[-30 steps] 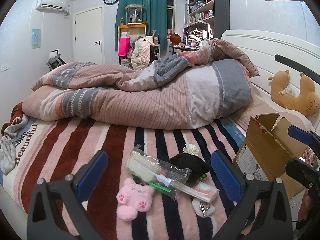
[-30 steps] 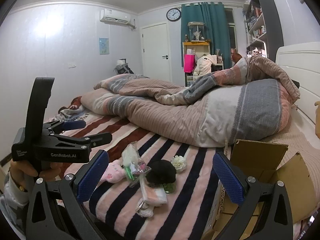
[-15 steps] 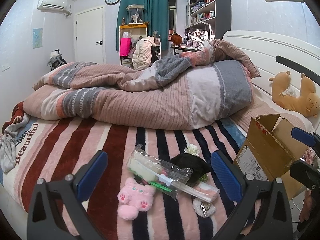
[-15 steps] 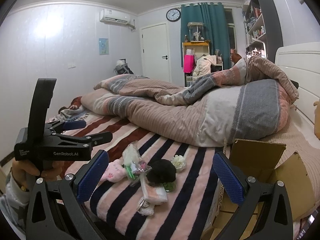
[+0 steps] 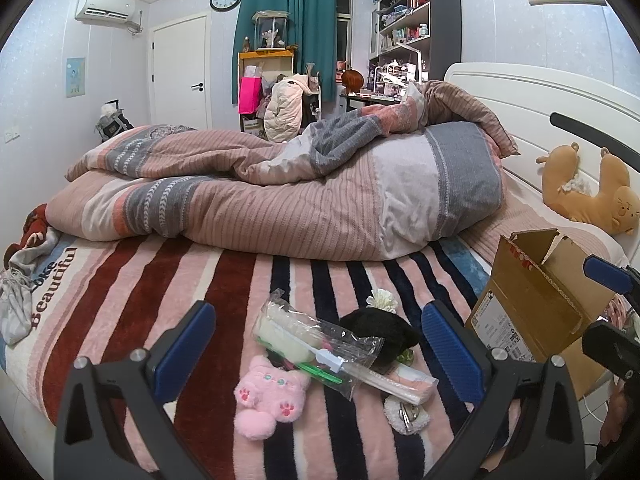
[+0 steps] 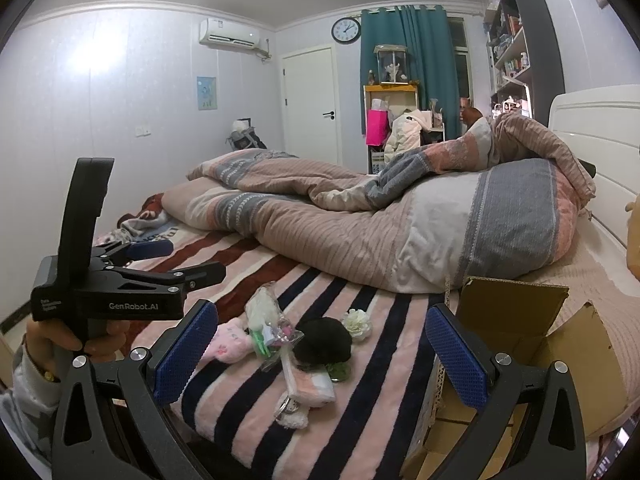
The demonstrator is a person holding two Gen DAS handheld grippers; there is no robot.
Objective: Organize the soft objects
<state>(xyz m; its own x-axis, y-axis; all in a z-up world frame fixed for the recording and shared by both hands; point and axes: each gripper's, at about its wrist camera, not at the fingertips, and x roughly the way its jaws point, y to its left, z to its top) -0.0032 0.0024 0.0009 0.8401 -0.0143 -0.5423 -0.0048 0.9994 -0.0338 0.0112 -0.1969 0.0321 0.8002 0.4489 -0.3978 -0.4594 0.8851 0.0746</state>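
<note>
Fingers on both the left gripper (image 5: 316,344) and right gripper (image 6: 322,344) were spread wide and empty, barely drifted from a second ago, so sorting hadn't started. Just past them the pink plush (image 5: 269,395), plastic bag (image 5: 316,340) and black fuzzy thing (image 5: 378,330) sat bunched on the striped blanket (image 5: 160,280), left of the cardboard box (image 5: 536,300). Behind that pile lay the rumpled duvet (image 5: 304,196), then the teal curtain (image 5: 288,24).

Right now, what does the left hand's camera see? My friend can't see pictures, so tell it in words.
The open left gripper hovers over small things on a striped blanket: a pink plush toy, a clear plastic bag and a black fluffy thing. An open cardboard box stands at the right, with a rumpled quilt behind.
</note>
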